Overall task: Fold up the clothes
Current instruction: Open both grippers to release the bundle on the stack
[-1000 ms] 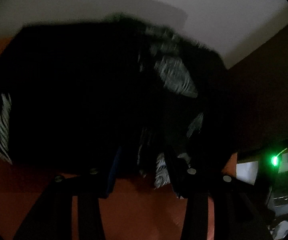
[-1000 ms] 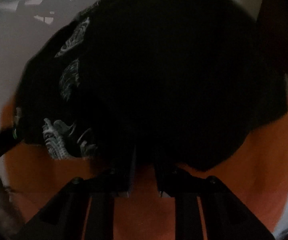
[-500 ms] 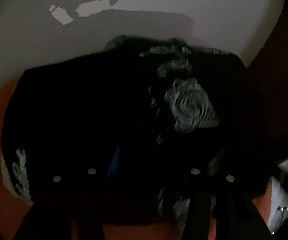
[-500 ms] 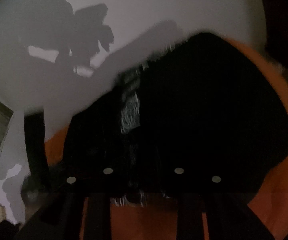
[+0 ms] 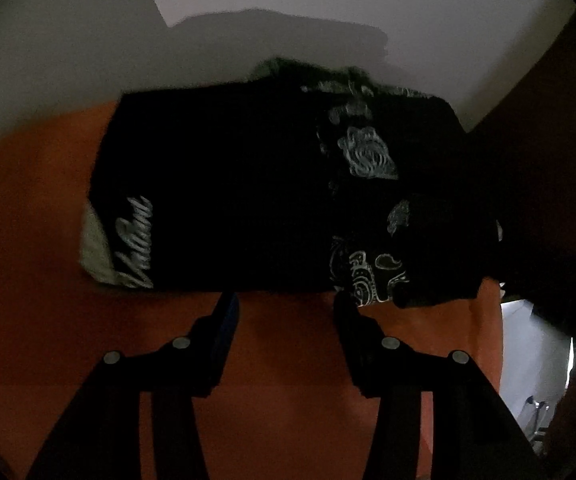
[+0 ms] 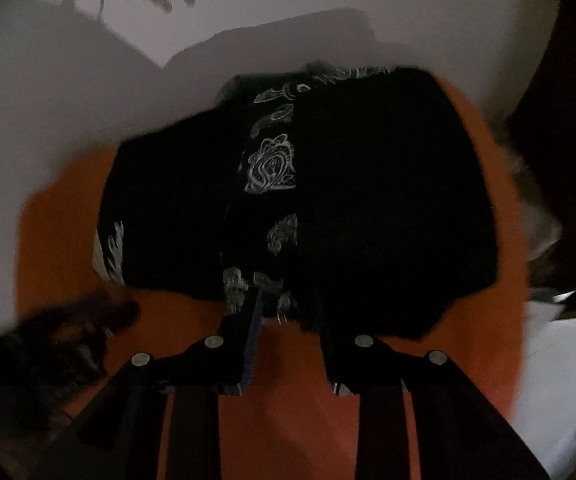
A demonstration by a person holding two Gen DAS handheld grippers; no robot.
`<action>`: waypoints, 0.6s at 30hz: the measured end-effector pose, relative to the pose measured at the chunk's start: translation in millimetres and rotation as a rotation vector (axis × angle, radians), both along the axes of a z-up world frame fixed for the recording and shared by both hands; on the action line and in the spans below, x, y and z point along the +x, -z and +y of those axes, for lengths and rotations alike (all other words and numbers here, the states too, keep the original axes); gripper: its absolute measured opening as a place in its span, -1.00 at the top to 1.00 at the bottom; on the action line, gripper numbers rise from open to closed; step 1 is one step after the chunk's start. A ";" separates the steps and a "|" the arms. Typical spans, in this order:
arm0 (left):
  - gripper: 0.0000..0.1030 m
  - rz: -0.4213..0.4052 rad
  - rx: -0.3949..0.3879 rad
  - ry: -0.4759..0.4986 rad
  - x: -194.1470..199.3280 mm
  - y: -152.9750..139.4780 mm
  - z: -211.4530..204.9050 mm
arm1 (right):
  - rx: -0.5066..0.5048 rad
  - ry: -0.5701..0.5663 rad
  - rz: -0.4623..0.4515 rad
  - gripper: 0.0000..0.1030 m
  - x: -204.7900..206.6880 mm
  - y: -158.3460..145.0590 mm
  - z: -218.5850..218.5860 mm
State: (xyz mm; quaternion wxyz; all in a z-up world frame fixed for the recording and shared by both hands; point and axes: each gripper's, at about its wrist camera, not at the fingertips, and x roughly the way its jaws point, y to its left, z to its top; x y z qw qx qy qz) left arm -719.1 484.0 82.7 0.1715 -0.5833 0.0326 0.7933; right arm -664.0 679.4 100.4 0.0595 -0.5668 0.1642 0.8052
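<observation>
My left tongs (image 5: 283, 300) loose, right tongs (image 6: 288, 304) widening, both empty; left view alone shows the folded shirt's (image 5: 247, 192) lettering, long axis left-right.

Your left wrist camera looks steeply down past the left gripper (image 5: 283, 304) at the folded black garment (image 5: 247, 200) on the orange surface (image 5: 288, 360). Your right wrist camera looks down likewise, slightly nearer. Both share the garment, orange surface and white wall (image 6: 328, 0).
</observation>
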 end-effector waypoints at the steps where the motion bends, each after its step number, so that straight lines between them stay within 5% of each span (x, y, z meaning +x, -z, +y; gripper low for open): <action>1: -0.01 0.003 0.006 -0.009 -2.8 -12.2 -5.0 | 0.014 -0.003 -0.010 0.45 3.6 -9.3 -6.8; 4: -0.15 0.029 0.019 -0.032 -3.9 -46.4 -22.3 | 0.035 0.009 -0.020 -0.12 11.0 -36.0 -26.1; 8: -0.39 0.049 0.021 -0.047 4.8 -75.8 -46.5 | 0.023 0.021 0.031 -0.30 17.4 -62.4 -52.5; 13: -0.41 0.088 0.033 -0.076 30.8 -102.9 -76.4 | 0.002 0.010 0.047 -0.34 40.4 -79.9 -83.3; 18: -0.42 0.140 0.045 -0.056 86.9 -139.4 -105.8 | 0.014 0.060 0.058 -0.46 106.8 -99.3 -111.3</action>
